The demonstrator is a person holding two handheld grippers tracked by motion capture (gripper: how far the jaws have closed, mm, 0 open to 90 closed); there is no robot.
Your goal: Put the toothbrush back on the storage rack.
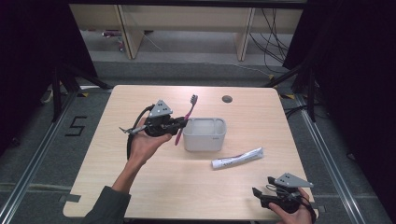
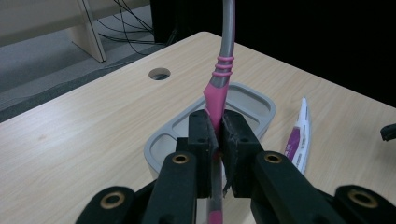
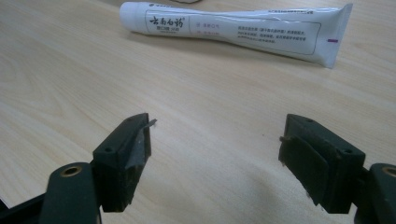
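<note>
The left gripper (image 1: 180,122) is clamping the pink toothbrush (image 1: 186,119) by its handle, long axis tilting upward, just left of the grey holder (image 1: 204,134) on the counter (image 1: 154,182); the right gripper (image 1: 261,193) is idling open, toothpaste tube (image 1: 237,157) lying ahead of it.

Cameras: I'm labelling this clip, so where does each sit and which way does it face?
High view: above the near table edge, facing forward and down; both forearms, left tool, right tool.
Left gripper view: on the left tool, facing toothbrush and holder; closed jaws.
Right gripper view: low, facing toothpaste; open jaws.
All share the toothpaste.
</note>
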